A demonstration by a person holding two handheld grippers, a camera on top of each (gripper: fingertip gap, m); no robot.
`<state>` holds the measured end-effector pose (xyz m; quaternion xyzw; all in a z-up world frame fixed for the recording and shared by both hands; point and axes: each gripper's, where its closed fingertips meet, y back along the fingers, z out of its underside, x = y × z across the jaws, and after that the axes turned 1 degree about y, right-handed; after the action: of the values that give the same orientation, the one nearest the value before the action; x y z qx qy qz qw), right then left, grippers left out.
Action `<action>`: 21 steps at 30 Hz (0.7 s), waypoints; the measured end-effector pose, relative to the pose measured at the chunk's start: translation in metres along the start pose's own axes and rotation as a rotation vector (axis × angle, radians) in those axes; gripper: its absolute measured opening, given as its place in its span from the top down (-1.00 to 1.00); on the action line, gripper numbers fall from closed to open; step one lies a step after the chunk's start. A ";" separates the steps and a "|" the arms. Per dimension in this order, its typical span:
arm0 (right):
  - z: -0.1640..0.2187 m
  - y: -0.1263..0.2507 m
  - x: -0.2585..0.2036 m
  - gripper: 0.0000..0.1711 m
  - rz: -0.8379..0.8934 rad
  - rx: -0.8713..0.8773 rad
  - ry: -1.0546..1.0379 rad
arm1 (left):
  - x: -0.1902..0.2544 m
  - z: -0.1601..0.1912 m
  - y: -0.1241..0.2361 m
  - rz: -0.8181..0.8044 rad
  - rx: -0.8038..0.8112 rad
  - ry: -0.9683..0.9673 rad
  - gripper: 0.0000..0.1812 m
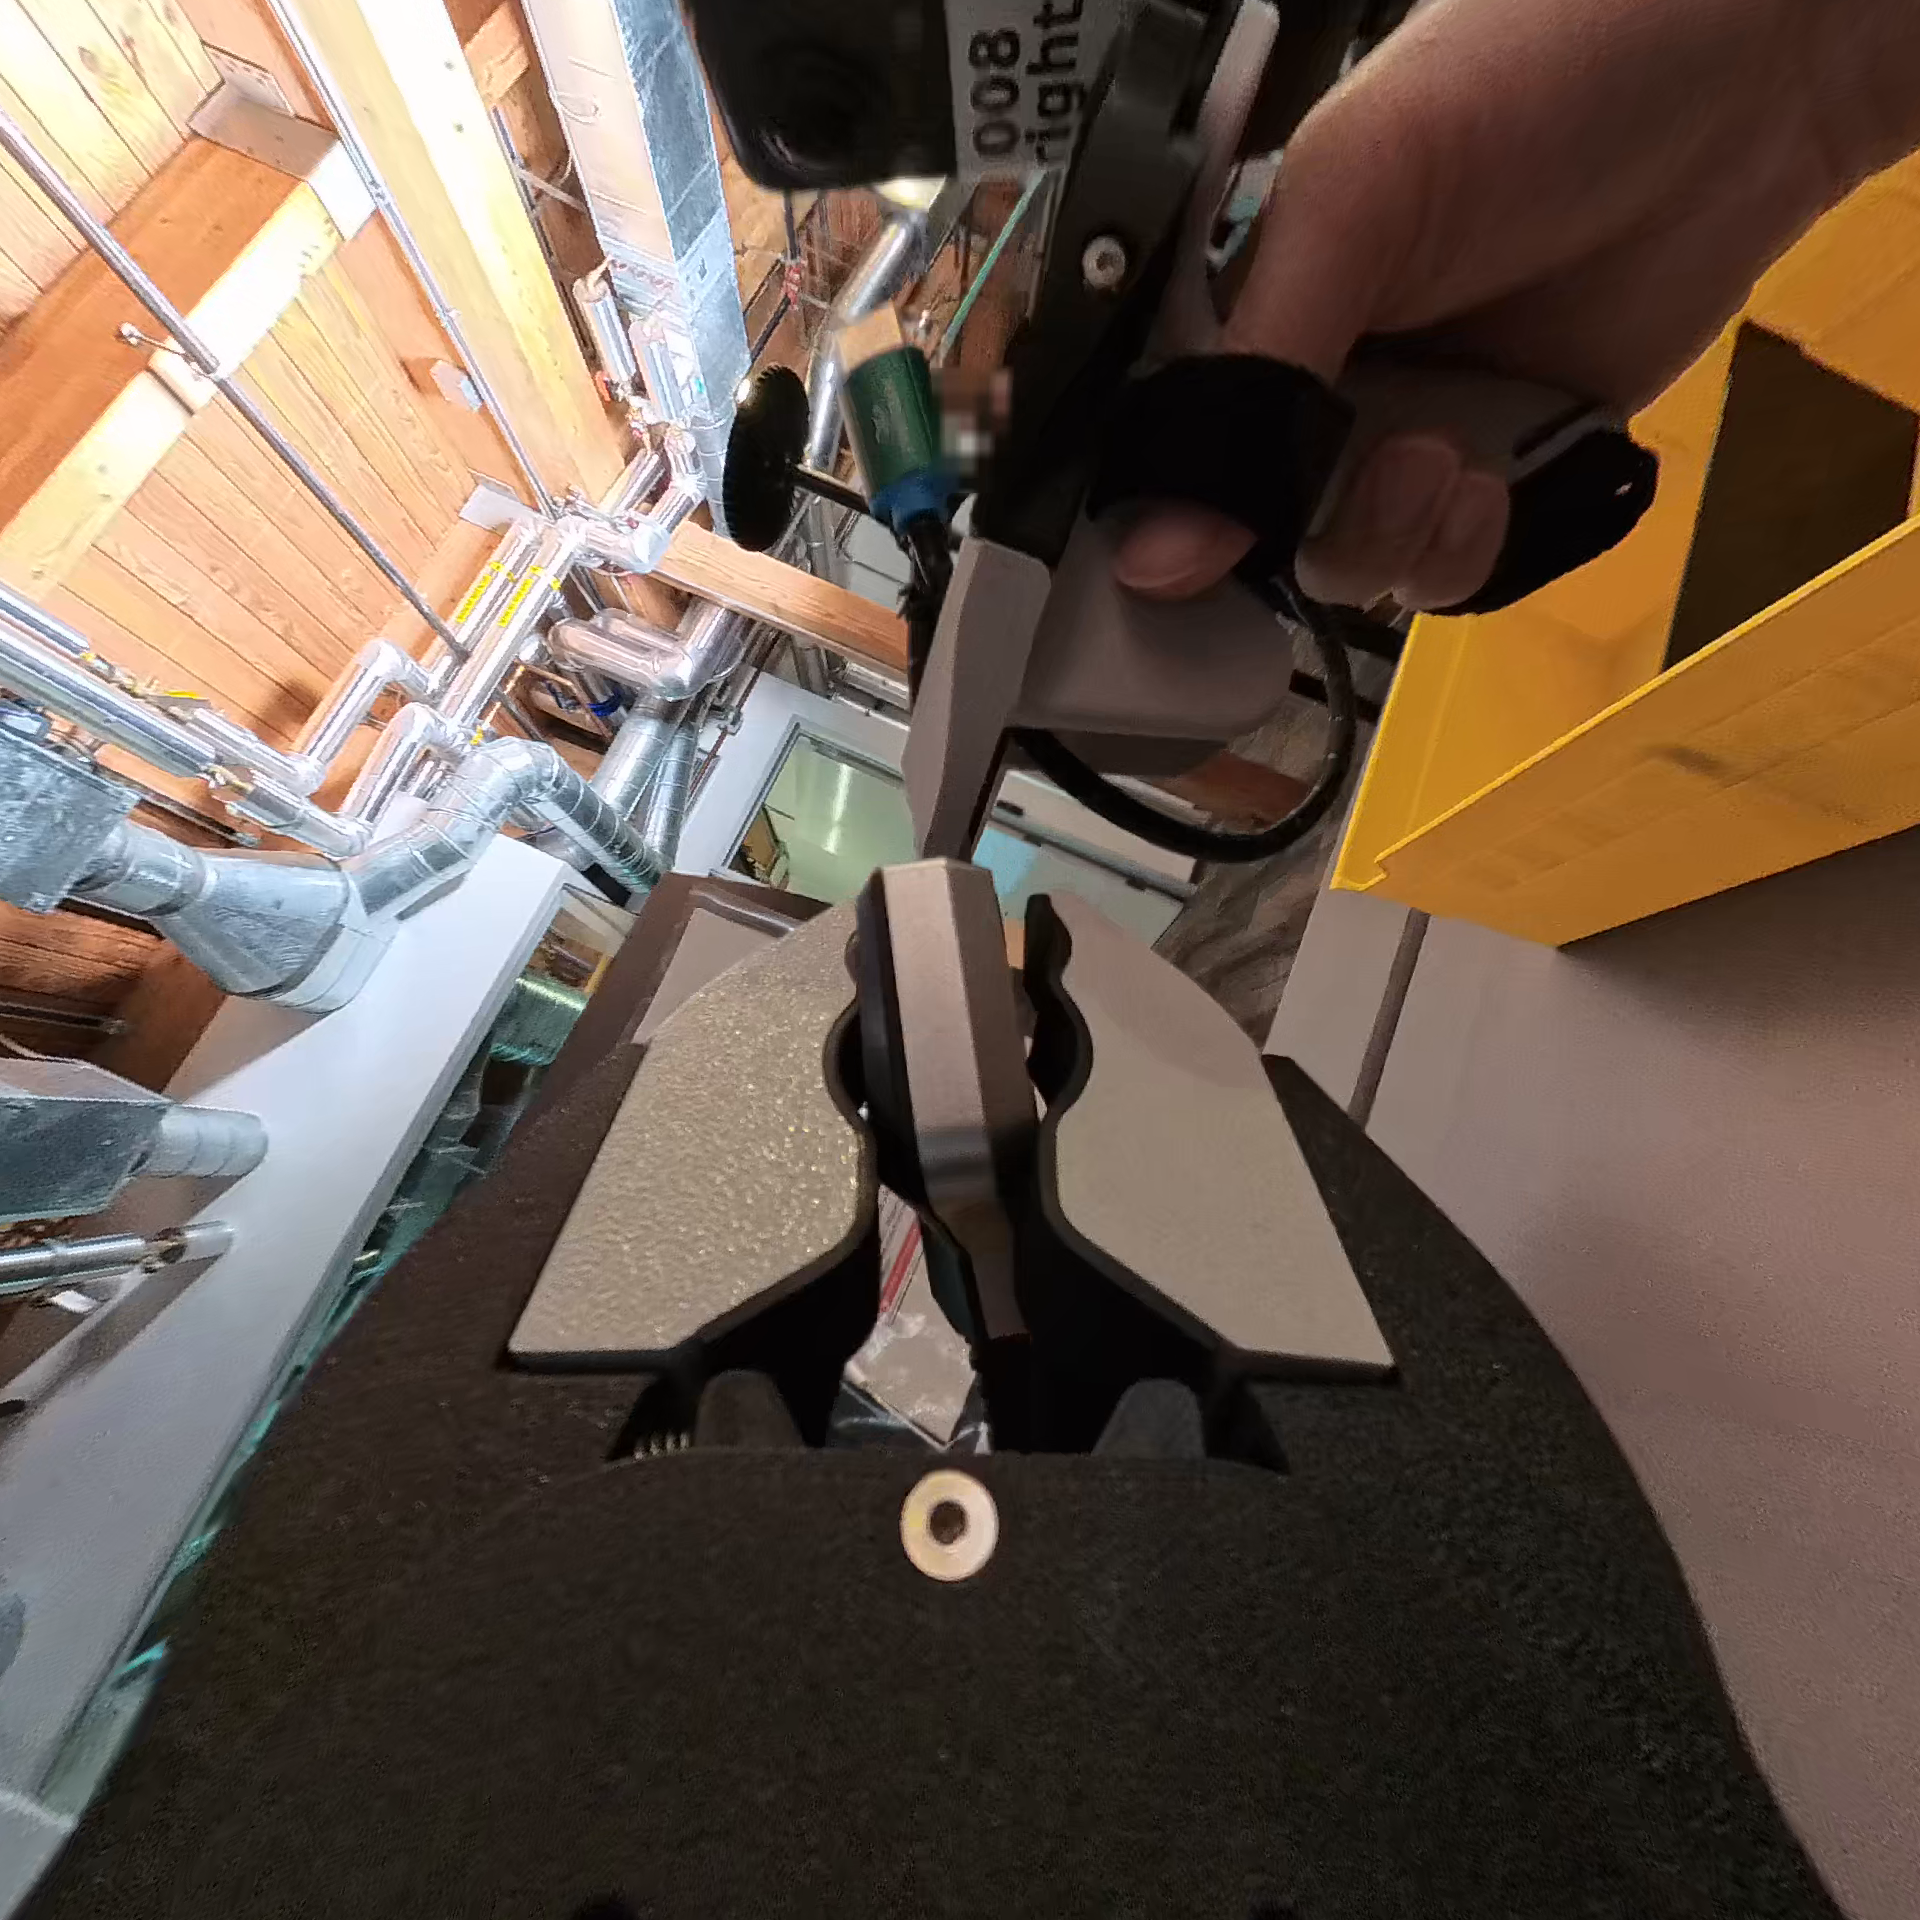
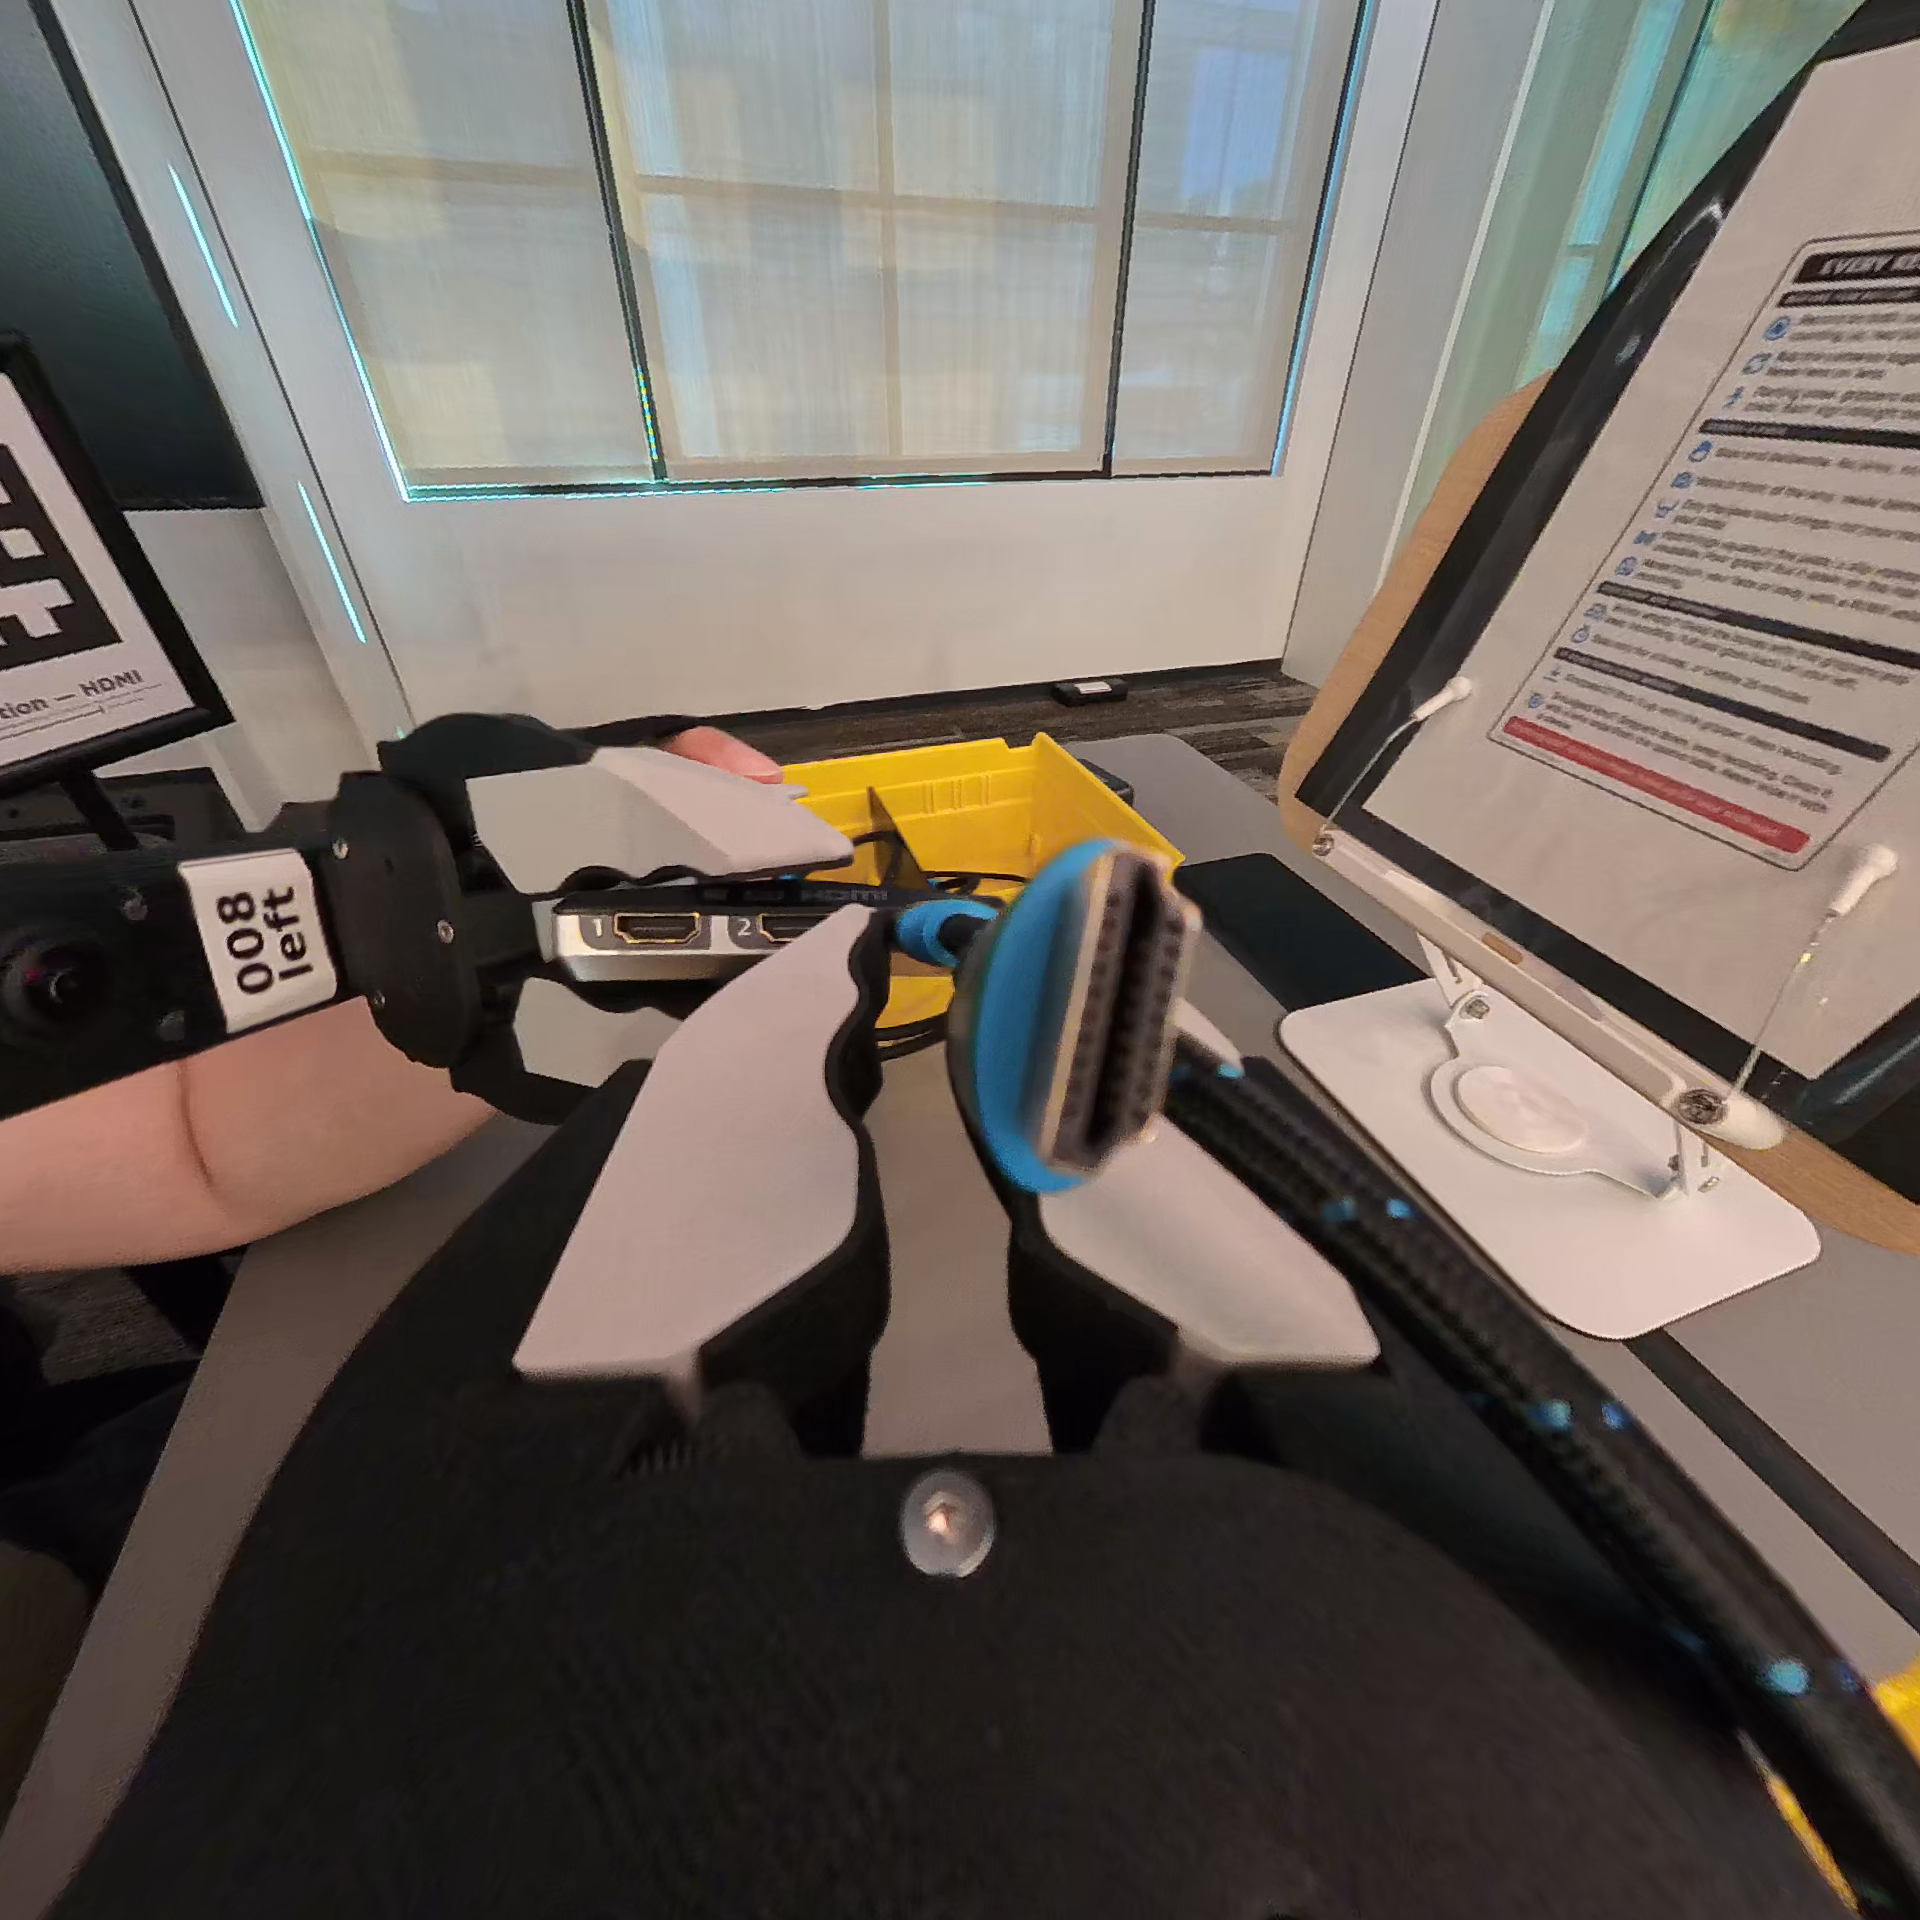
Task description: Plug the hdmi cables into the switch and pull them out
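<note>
The HDMI switch is a slim silver and black box with its numbered ports empty and facing my right camera. My left gripper is shut on it; in the left wrist view the switch stands edge-on between the fingers. My right gripper is shut on an HDMI cable just behind its blue-collared plug. The plug's metal end faces back at the camera, a short way right of the switch and apart from it. The braided black cable runs off to the lower right. The plug also shows in the left wrist view.
A yellow bin with a divider and a thin black cable stands on the grey table behind the switch; it also shows in the left wrist view. A screen on a white stand is close on the right. A framed sign stands at the left. The tips of both grippers are at nearly the same place.
</note>
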<state>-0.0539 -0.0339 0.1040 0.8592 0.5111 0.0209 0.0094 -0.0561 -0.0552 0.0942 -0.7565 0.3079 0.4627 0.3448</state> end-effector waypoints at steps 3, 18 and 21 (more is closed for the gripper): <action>-0.001 0.000 0.001 0.73 0.031 0.001 0.031 | 0.000 0.004 -0.001 -0.003 -0.007 0.017 0.72; -0.001 0.001 0.006 0.67 0.093 -0.026 0.055 | 0.002 0.011 -0.004 0.062 -0.044 0.145 0.71; -0.003 0.001 0.006 0.69 0.105 -0.022 0.073 | 0.001 0.011 -0.004 0.065 -0.048 0.165 0.71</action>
<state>-0.0502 -0.0297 0.1072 0.8834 0.4650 0.0585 -0.0011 -0.0577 -0.0443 0.0905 -0.7897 0.3486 0.4169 0.2847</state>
